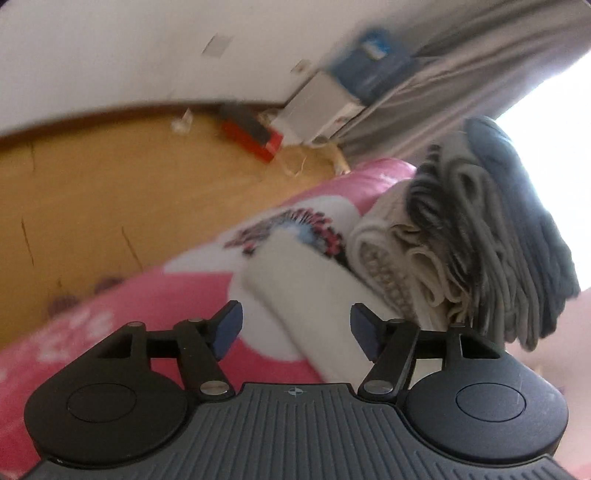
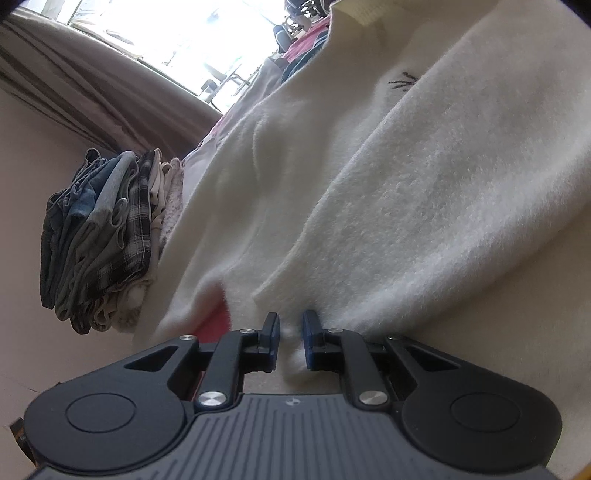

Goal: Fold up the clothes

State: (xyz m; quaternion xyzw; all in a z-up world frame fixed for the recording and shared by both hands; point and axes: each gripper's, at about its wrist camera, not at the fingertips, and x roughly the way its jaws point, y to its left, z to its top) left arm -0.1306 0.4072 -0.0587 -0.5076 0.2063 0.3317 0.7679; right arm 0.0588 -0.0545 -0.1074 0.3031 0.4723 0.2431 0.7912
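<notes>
A fluffy white sweater lies spread over the bed and fills most of the right wrist view. My right gripper is shut on a fold of its near edge, with white pile bunched between the blue pads. In the left wrist view a long white part of the sweater runs across the pink bedspread and passes under my left gripper. That gripper is open; its pads stand well apart and do not press on the cloth.
A stack of folded clothes, grey, plaid and cream, stands on the bed beside the sweater, and the stack shows in the right wrist view too. Beyond the bed edge are wooden floor, a red box, curtains and a bright window.
</notes>
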